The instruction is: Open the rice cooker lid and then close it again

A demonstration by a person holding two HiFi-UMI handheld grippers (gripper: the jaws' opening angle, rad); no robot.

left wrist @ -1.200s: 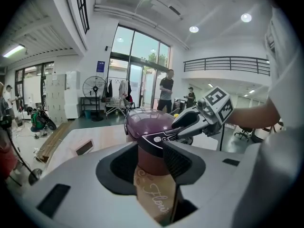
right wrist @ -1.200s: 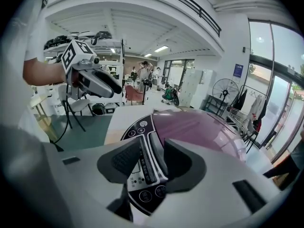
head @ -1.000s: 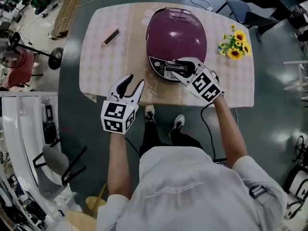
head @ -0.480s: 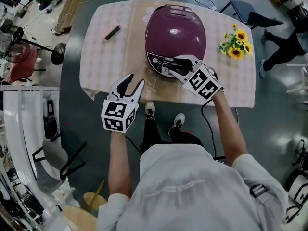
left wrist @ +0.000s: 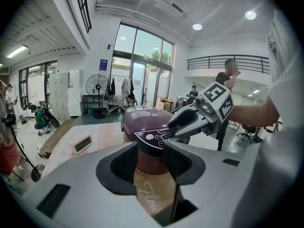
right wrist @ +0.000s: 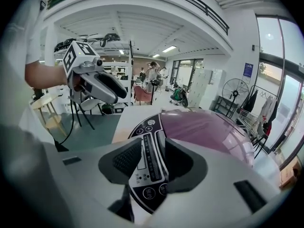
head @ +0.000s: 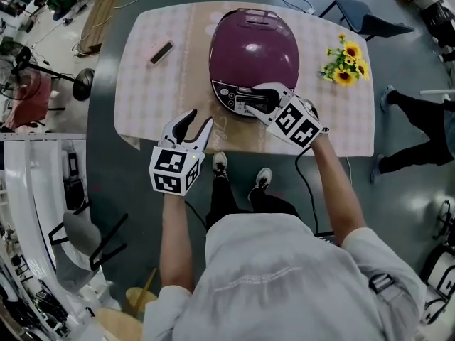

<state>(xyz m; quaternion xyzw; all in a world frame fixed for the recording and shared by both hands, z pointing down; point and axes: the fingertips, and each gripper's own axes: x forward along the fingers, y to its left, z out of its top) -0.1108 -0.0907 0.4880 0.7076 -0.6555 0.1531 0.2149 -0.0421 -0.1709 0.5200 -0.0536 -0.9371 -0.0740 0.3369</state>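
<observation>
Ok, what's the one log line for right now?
rice cooker lid: down | right gripper: over the front panel, jaws closing, nothing pinched yet | left gripper: open, empty, at the table edge

On the table [head: 146, 94]: one purple rice cooker [head: 254, 45] at the middle — one bunch of sunflowers [head: 345, 65] by the right edge — one small flat device [head: 161, 52] near the far left corner.

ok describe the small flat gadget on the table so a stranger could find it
Start at the table with the checked cloth, where a purple rice cooker stands with sunflowers to its right in the head view. The gadget lies alone on the cooker's left: a small pale block with a dark screen.
</observation>
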